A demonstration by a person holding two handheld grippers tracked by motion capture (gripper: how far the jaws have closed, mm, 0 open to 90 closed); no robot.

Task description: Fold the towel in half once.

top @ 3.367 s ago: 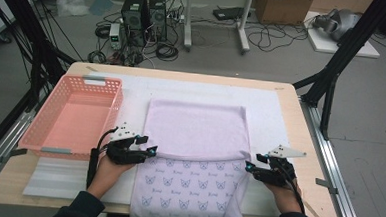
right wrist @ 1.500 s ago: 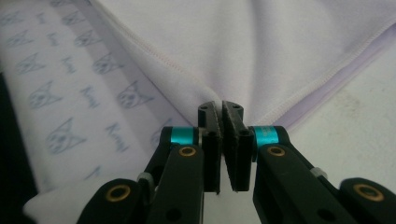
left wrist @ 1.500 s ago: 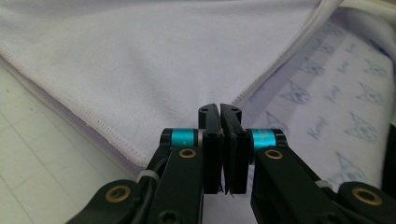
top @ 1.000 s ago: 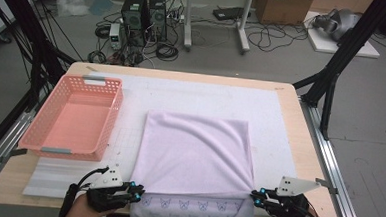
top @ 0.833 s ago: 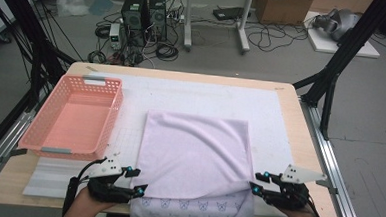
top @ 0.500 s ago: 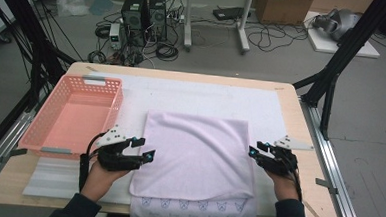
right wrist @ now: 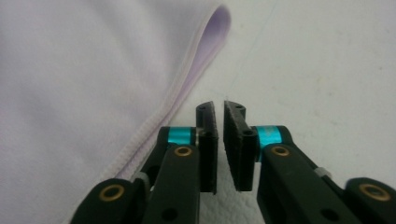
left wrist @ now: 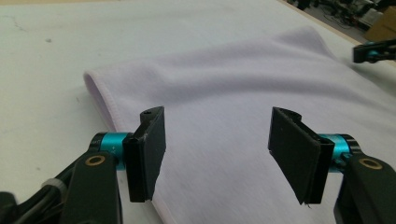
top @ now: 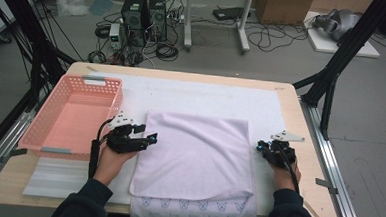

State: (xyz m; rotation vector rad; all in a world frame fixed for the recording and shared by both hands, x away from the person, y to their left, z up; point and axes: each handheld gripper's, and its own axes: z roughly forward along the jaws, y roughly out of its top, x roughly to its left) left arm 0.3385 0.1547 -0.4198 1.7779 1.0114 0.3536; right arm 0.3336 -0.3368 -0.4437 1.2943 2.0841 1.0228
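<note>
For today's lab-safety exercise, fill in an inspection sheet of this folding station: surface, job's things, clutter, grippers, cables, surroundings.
Surface: wooden table under a white mat.
Job's things: lilac towel folded over itself, its printed near edge hanging off the table.
Clutter: empty pink basket at the left; nothing else seen.
Grippers: left gripper has just been opening and stands open over the towel's left edge; right gripper has just been closing, nearly shut, nothing between its pads, on the mat beside the towel's hem.
Cables: one trails from each gripper.
Surroundings: computer towers, floor wiring, black frame legs.
</note>
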